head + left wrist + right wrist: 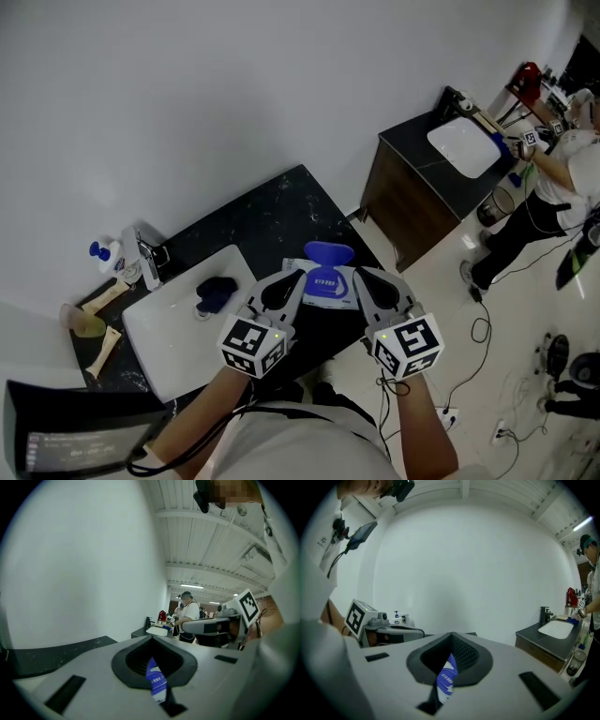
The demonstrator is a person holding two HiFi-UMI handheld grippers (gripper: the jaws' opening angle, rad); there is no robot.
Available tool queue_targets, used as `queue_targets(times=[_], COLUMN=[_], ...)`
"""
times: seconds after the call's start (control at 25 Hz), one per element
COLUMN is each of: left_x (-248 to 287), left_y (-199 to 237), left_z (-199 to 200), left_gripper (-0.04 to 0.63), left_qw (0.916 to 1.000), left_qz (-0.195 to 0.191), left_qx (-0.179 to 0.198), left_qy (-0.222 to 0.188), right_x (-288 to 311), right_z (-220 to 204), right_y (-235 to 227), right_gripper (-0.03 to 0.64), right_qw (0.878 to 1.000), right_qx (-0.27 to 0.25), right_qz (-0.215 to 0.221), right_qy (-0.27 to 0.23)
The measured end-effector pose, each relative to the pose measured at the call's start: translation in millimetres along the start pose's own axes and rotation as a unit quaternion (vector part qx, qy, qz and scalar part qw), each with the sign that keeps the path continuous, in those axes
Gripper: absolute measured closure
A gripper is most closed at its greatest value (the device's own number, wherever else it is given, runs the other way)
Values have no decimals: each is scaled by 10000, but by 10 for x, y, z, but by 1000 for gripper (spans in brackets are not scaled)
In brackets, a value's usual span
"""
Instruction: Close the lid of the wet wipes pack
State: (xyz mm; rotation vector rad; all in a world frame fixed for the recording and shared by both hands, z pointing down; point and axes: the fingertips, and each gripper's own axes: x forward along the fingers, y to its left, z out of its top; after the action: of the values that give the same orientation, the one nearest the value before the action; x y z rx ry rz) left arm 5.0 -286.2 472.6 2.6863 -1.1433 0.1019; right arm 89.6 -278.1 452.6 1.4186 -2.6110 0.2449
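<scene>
While the person is holding one gripper in each hand, the wet wipes pack (328, 284) is hanging between them, over the near right part of the dark marbled desk (272, 220). Whether the pack is touching the desk cannot be told. The left gripper (298, 279) is pinching the pack's left edge: in the left gripper view its fingers (187, 660) are pressing together with a blue and white sliver of the pack caught in the seam. The right gripper (362, 279) is doing the same on the pack's right edge, its fingers (476, 658) closing on a like sliver of wrapper. The pack's blue lid (328, 253) is standing open, tilting up at the far side of the pack.

To the left of the pack, a white sink (169, 337) is sitting in the desk, with a dark blue item (216, 292) lying in it. A faucet (147, 255) and a pump bottle (108, 255) are standing behind the sink. Another person (553, 187) is working at a second vanity (412, 150) at the upper right.
</scene>
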Motion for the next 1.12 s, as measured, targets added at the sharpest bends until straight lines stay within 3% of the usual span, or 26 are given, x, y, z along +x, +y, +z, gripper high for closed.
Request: queue_targets(times=[0.32,0.48,0.68,0.8,1.12], left_x=[192,209,237,233,195], left_y=[117,121,162,189,291], left_z=[-182,-189,-218,-232,-240], left_gripper=[594,594,594,594,594], left_qw=[9995,9995,9993,9992,9989], left_qz=[75,80,123,153,285], left_qx=[-73,-105,-144,-147,-169], left_qy=[308,303,329,342,328], right_x=[401,557,755,849,1025], right_z=[-239,-270,-384,-517,-783], right_y=[-137,-158,-168,-175,-152], right_gripper=[609,469,394,394,394], right_qw=[9927,9825,9661,9504,9310], right_qx=[-878,-1452,-1947,-2321,-2393], right_qz=[388,615,1054,1274,1781], right_qy=[736,993,1328,1630,2105])
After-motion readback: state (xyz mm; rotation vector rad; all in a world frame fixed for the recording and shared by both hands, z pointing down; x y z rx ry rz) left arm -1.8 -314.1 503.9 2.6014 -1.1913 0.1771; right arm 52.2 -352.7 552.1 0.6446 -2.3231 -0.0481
